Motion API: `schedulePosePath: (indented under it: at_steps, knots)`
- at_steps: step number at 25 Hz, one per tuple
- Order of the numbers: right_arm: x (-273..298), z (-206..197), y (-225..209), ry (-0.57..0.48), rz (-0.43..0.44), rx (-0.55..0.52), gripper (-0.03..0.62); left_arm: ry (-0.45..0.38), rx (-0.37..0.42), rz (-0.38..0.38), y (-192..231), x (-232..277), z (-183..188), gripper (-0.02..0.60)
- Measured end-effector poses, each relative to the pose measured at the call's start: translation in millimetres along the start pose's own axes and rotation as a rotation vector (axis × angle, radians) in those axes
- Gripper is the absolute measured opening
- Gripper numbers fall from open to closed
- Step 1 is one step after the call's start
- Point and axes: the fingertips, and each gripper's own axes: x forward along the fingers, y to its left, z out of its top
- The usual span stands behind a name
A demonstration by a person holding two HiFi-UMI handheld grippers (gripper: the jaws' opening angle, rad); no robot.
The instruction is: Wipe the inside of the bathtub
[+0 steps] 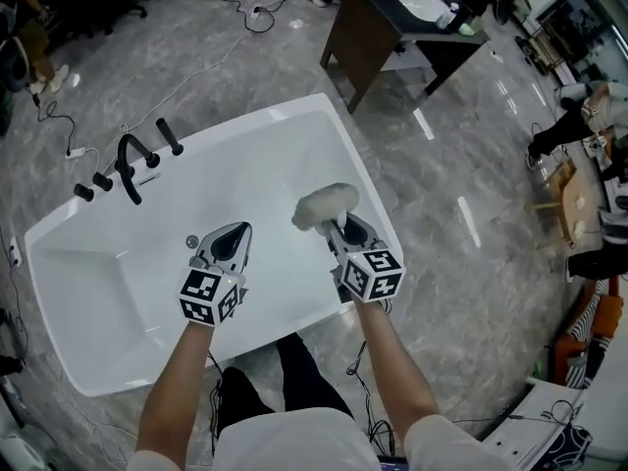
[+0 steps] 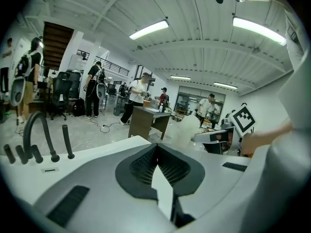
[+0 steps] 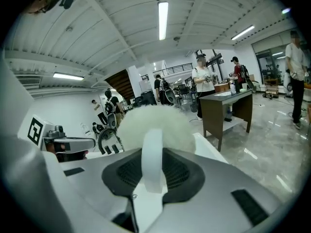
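The white bathtub [image 1: 294, 112] fills the middle of the head view. Above its right side my right gripper [image 1: 335, 227] is shut on the white handle [image 3: 151, 154] of a fluffy white duster [image 1: 326, 205]; its head [image 3: 154, 122] sticks out past the jaws. My left gripper [image 1: 234, 234] hangs over the tub's middle, shut, with nothing between its jaws. In the left gripper view the shut gripper [image 2: 156, 153] points over the tub rim [image 2: 97, 150], and the duster [image 2: 187, 130] shows at right. Black faucet fittings [image 1: 128, 167] stand on the tub's left ledge.
A dark wooden table [image 1: 392, 27] stands beyond the tub's far right corner. Cables [image 1: 59, 130] trail over the grey marble floor at left. Several people stand in the background [image 2: 92, 89]. Chairs and clutter line the right edge [image 1: 579, 194]. My legs press against the tub's near rim.
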Motion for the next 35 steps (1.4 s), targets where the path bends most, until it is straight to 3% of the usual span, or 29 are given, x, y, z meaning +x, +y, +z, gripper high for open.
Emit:
schedulePosePath:
  at_steps: [6,22,28,35]
  knots:
    - [77.0,-1.0,-66.7,0.004,-0.012,-0.031,0.101,-0.020,-0.009,0.071,47.3,57.1,-14.9,0.011]
    - [277.0,-70.8,-207.8,0.087,-0.056,-0.052,0.103,0.010,0.010,0.213,153.0,139.8,-98.0,0.011]
    - [323.3,-71.8,-232.7,0.087,-0.060,-0.079,0.103,0.008,0.013,0.235,171.0,176.2,-113.0,0.011]
    - [362.4,-79.7,-244.1,0.125,-0.058,-0.131,0.101,0.001,0.034,0.208,163.9,247.7,-101.3,0.012]
